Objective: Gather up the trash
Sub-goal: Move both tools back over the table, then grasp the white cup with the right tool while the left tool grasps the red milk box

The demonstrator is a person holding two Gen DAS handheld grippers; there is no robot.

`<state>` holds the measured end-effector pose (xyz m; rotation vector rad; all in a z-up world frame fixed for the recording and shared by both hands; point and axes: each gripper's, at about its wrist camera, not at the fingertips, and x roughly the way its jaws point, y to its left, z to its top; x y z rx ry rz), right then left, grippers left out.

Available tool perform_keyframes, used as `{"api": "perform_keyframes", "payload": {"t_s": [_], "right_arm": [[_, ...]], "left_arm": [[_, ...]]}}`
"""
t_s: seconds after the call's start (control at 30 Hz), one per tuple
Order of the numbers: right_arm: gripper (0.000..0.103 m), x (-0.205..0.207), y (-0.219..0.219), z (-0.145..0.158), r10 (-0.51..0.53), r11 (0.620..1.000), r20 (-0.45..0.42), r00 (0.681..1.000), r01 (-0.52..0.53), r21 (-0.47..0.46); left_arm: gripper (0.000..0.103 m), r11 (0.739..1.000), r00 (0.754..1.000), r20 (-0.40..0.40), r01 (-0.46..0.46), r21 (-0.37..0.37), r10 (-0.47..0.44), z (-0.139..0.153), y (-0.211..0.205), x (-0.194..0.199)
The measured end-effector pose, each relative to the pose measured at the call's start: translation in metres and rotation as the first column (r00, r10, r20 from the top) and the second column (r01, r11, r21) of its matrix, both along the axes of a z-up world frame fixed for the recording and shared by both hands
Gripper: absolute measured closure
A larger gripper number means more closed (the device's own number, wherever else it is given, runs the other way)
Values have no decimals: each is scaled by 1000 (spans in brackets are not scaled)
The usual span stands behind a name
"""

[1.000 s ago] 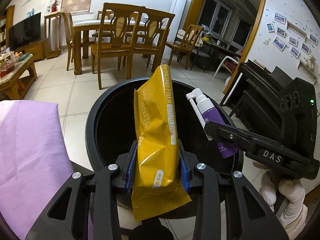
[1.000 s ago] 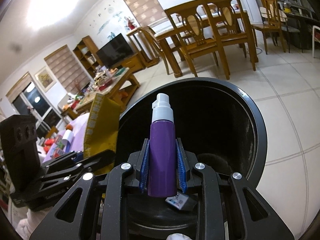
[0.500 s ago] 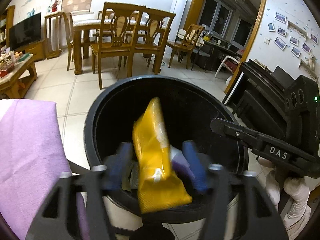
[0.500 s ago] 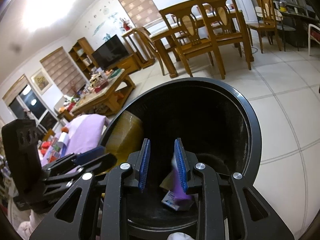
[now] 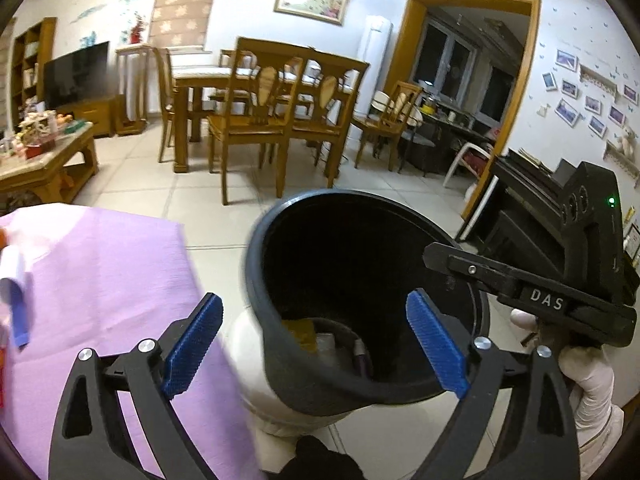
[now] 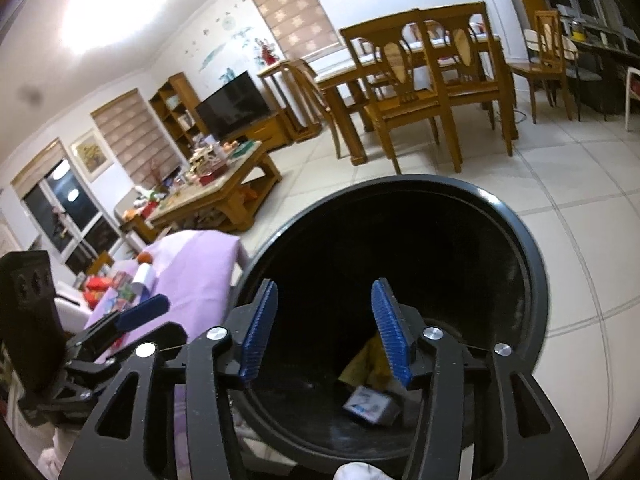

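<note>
black plastic bin [image 6: 516, 240]: holds yellow pouch [image 6: 366, 360], small box [image 6: 370, 404]. left gripper [image 5: 316, 344] and right gripper [image 6: 324, 328] both spread wide, empty. remaining trash on purple cloth [image 5: 116, 264]: likely light, crushable; pinch mid-body.

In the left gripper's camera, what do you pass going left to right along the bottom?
Purple cloth → left blue pad → black trash bin → right blue pad → right gripper → white-gloved hand.

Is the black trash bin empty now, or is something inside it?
Not empty. The black trash bin holds a yellow packet and a small box at its bottom.
</note>
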<state>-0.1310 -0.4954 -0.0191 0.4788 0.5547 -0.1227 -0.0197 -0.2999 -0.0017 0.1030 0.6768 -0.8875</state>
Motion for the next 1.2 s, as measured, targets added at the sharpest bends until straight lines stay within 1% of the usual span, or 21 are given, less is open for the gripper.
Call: {"api": "perform_keyframes", "payload": {"t_s": [0.07, 0.17, 0.27, 0.37, 0.47, 0.53, 0.57, 0.6, 0.7, 0.77, 0.87, 1.1, 1.2], "right_arm": [[46, 6, 8, 4, 20, 1000, 3, 1000, -20, -7], [41, 20, 32, 8, 67, 998, 1, 998, -67, -19], [41, 34, 56, 12, 117, 993, -1, 993, -117, -31], [40, 52, 82, 16, 167, 985, -4, 986, -167, -36], [40, 70, 110, 18, 217, 975, -6, 976, -217, -39], [40, 83, 127, 18, 247, 968, -9, 969, -247, -38], [40, 92, 138, 20, 266, 963, -11, 964, -266, -35], [40, 98, 147, 20, 283, 959, -14, 959, -283, -34], [40, 119, 174, 23, 325, 945, -22, 945, -326, -41], [40, 132, 191, 24, 348, 936, -28, 937, -349, -43], [40, 153, 212, 23, 381, 923, -40, 924, -382, -43], [40, 195, 245, 20, 435, 897, -77, 897, -440, -52], [40, 220, 261, 21, 459, 884, -96, 883, -465, -53]], "left_arm": [[11, 1000, 1000, -1, -23, -3, 23, 2, 14, 3], [11, 997, 997, 14, -79, -2, 80, 6, 41, 8], [11, 990, 989, 35, -144, 8, 144, 8, 73, 14], [11, 977, 976, 49, -214, 22, 213, 9, 106, 22], [11, 956, 956, 58, -289, 42, 287, 9, 140, 33], [11, 935, 937, 62, -348, 68, 344, 5, 163, 43], [11, 929, 932, 63, -362, 74, 358, 4, 170, 45], [11, 917, 921, 65, -389, 87, 385, 2, 182, 50], [11, 894, 903, 60, -430, 124, 426, -4, 203, 63], [11, 884, 897, 48, -442, 153, 440, -10, 212, 74], [11, 878, 896, 34, -440, 187, 442, -18, 221, 85], [11, 884, 909, 14, -409, 224, 417, -32, 226, 95], [12, 881, 913, 18, -398, 255, 407, -35, 223, 101]]}}
